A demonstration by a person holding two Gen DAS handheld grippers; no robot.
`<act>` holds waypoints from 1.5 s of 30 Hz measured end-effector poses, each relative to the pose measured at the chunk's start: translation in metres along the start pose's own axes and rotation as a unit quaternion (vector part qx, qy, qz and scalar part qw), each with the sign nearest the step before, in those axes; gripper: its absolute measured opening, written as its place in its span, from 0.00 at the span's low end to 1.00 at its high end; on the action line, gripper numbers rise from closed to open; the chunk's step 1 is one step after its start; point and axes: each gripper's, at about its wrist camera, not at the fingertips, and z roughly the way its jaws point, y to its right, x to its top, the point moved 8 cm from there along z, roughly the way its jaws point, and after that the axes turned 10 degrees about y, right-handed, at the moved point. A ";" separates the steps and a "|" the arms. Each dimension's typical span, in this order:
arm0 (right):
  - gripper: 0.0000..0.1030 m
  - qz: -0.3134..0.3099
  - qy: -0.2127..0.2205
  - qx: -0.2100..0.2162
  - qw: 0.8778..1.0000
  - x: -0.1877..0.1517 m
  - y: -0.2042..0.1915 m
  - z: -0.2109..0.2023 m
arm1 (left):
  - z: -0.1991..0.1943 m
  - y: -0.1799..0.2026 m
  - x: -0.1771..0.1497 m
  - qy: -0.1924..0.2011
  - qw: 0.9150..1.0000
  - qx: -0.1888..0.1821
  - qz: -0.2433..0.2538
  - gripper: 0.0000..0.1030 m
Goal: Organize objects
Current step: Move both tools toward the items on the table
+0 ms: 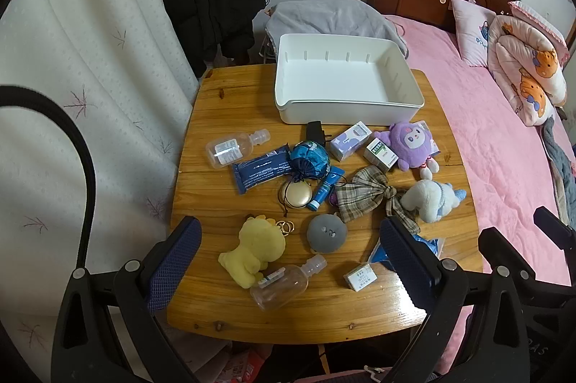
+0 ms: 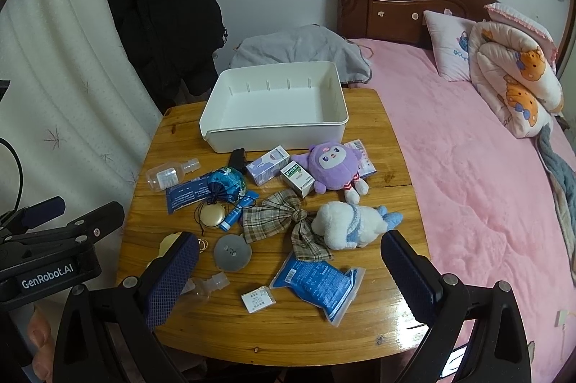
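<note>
The empty white bin (image 1: 347,77) sits at the tabletop's (image 1: 201,138) far edge, the clutter between it and both released claws. The left claw (image 1: 288,260) hangs over the yellow plush (image 1: 255,248), the right claw (image 2: 288,271) over a blue pouch (image 2: 318,282). Four plush toys, two pouches, two clear bottles (image 1: 284,284).

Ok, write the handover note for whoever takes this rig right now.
Left gripper: open, empty, hovering over the table's near edge.
Right gripper: open, empty, beside it.
White bin: at the far side of the wooden table, nothing in it.
Done: nothing sorted yet.
Left: everything. Yellow plush, grey round plush, plaid bow, white plush, purple plush, blue pouch, two clear bottles, the boxes and the rest lie loose in front of the bin.
</note>
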 end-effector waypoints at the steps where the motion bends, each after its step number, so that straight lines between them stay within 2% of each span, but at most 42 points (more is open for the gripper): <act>1: 0.98 0.001 0.001 0.000 1.000 0.000 0.001 -0.001 | 0.000 0.000 0.000 0.000 1.000 0.001 0.000 0.97; 15: 0.98 0.006 0.001 0.001 1.000 -0.004 0.005 -0.002 | 0.000 -0.001 0.000 -0.002 1.000 0.007 -0.004 0.97; 43: 0.98 0.039 0.001 -0.027 0.999 -0.005 0.038 0.005 | 0.015 0.032 0.015 -0.002 1.000 0.011 -0.002 0.97; 45: 0.98 0.040 0.003 -0.031 0.999 -0.005 0.040 0.005 | 0.018 0.032 0.015 -0.006 0.999 0.025 -0.019 0.97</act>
